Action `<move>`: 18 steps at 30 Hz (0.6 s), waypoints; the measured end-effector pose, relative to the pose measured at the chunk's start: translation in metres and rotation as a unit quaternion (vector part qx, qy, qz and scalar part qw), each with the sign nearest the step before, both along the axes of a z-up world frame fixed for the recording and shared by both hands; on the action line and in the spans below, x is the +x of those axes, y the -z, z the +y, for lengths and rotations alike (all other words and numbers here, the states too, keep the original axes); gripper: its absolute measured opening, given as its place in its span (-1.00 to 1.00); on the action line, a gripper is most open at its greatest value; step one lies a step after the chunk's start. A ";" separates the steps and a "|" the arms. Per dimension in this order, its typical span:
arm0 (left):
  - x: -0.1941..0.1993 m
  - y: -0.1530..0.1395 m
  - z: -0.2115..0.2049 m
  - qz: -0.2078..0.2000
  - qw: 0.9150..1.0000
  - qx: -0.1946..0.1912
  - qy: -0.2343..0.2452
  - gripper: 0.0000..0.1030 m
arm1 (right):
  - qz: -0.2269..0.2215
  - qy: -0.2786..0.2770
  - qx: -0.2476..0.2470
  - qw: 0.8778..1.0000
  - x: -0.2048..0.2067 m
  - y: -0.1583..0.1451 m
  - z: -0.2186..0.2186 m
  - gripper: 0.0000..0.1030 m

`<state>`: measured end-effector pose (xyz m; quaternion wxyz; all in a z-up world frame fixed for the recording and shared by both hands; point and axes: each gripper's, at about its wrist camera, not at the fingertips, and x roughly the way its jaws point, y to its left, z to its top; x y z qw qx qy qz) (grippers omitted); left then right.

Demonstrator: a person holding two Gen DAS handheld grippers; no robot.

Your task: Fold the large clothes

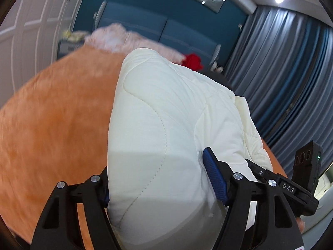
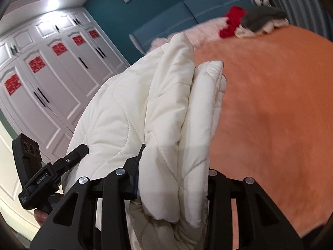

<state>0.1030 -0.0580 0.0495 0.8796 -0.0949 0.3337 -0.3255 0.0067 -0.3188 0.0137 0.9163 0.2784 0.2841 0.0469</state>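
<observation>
Left gripper (image 1: 158,185): clamped on a thick fold of the white quilted coat (image 1: 166,114).
Coat: held above the orange blanket (image 1: 52,114), stretching toward 12 o'clock.
Right gripper (image 2: 172,179): clamped on the coat's bunched layers (image 2: 166,114).
Red garment (image 2: 233,23): seen at 1 o'clock.

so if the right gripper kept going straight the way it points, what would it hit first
The white quilted garment already bunched between the right gripper's fingers; beyond it probably the orange bedspread, though depth is unclear.
</observation>
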 end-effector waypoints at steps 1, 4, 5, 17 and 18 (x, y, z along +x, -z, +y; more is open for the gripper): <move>0.006 -0.004 0.004 -0.006 1.000 -0.003 -0.001 0.34 | -0.008 -0.003 -0.002 1.000 0.012 -0.007 0.003 -0.32; 0.032 -0.008 0.014 -0.021 1.000 -0.011 -0.005 0.34 | -0.019 -0.008 -0.009 1.000 0.040 -0.014 0.007 -0.32; 0.040 -0.007 0.018 -0.023 1.000 -0.013 -0.006 0.34 | -0.019 -0.010 -0.010 1.000 0.047 -0.012 0.009 -0.32; 0.142 0.066 0.054 0.025 0.999 -0.031 -0.028 0.34 | 0.033 -0.031 -0.024 0.999 0.159 0.048 0.037 -0.31; 0.144 0.072 0.055 0.031 0.999 -0.030 -0.029 0.34 | 0.041 -0.033 -0.025 0.998 0.165 0.056 0.039 -0.31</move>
